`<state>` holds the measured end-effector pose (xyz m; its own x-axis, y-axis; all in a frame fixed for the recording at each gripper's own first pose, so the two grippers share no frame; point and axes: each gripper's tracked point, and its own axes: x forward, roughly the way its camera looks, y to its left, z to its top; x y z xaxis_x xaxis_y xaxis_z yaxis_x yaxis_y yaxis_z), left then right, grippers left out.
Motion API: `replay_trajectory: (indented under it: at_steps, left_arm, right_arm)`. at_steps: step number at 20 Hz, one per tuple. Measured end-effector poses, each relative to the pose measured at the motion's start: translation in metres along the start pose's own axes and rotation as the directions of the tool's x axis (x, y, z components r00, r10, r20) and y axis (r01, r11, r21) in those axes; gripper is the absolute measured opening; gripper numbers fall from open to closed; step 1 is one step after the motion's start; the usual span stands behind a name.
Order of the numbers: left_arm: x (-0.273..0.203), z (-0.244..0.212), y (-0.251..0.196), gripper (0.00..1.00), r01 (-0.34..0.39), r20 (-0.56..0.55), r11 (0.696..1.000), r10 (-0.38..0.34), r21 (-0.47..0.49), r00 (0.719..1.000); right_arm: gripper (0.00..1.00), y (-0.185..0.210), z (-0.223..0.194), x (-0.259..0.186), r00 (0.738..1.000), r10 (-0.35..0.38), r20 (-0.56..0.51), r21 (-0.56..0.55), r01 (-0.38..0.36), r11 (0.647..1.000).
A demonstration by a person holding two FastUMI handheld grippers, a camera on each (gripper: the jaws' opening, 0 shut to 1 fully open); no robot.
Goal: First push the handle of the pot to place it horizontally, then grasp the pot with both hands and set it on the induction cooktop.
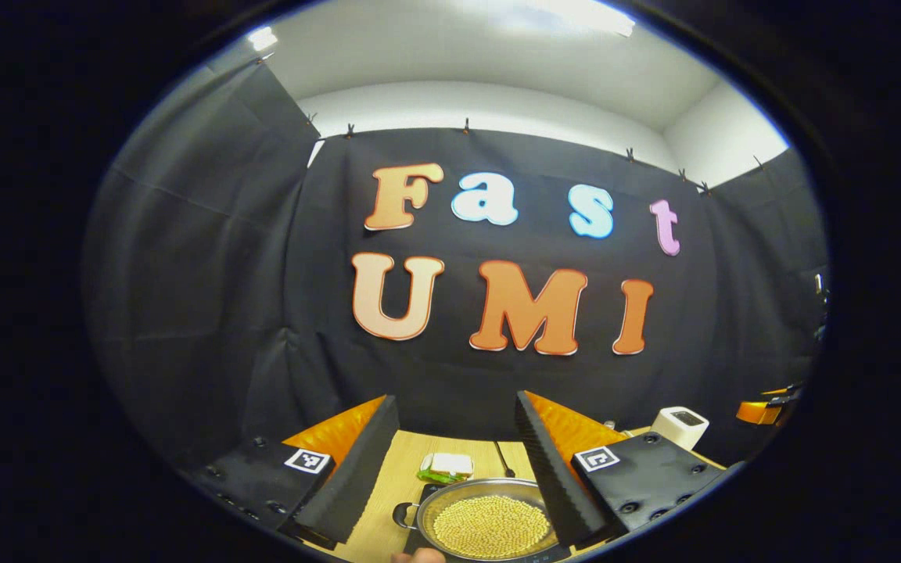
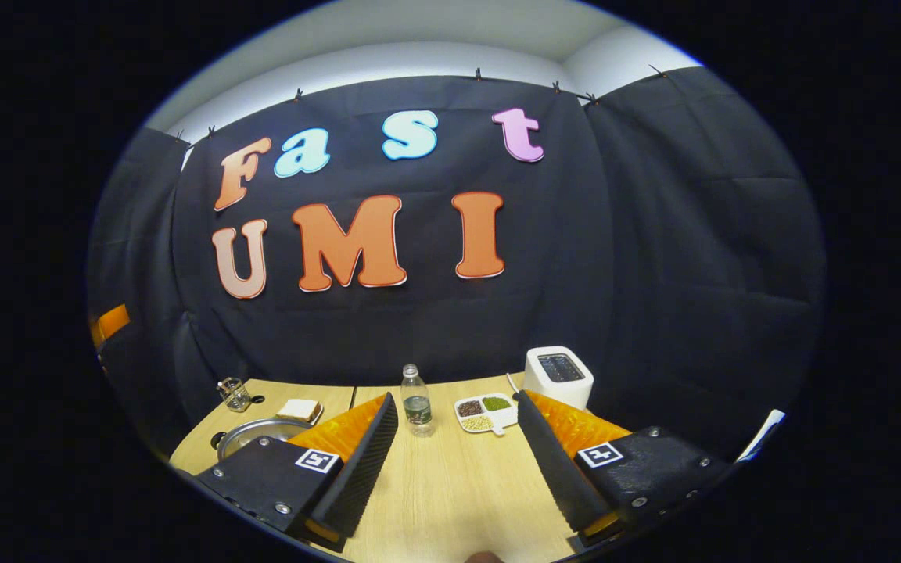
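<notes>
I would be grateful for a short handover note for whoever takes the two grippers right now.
Left gripper: open, holding nothing, above the pot.
Right gripper: open, empty, over bare table, with the pot off to its left.
The pot, full of yellow beans, appears to sit on the dark induction cooktop; one side handle shows.
Done, apparently: placement. Left: confirm it sits squarely and the handle lies horizontal.

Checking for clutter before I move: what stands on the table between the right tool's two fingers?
In the right gripper view, a water bottle and a divided dish of beans stand far back; nearer the right tool, bare wooden table.
</notes>
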<state>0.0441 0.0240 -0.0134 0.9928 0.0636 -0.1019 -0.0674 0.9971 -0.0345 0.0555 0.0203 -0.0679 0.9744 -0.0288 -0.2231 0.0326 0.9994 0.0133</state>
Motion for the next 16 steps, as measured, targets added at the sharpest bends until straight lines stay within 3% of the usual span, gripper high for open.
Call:
replay_trajectory:
  at_steps: [2,8,9,16]
  left_arm:
    - [-0.022,0.020,0.004,0.96,-0.011,0.040,1.000,0.011,0.000,0.999]
    - [-0.052,0.046,0.000,0.99,0.004,0.099,1.000,-0.001,-0.027,0.995]
    - [-0.055,0.049,0.000,0.96,-0.001,0.109,1.000,0.003,-0.021,0.994]
    - [-0.063,0.048,-0.015,0.99,0.024,0.099,0.999,-0.022,-0.024,0.995]
  right_arm:
    - [1.00,-0.018,0.014,-0.011,0.999,-0.023,0.042,-0.029,0.024,0.999]
    - [0.96,-0.046,0.044,-0.048,0.992,-0.035,0.121,-0.059,0.042,0.997]
    - [0.95,-0.049,0.047,-0.051,0.990,-0.040,0.136,-0.062,0.049,0.997]
    - [0.95,-0.052,0.046,-0.067,0.988,-0.040,0.150,-0.060,0.049,0.997]
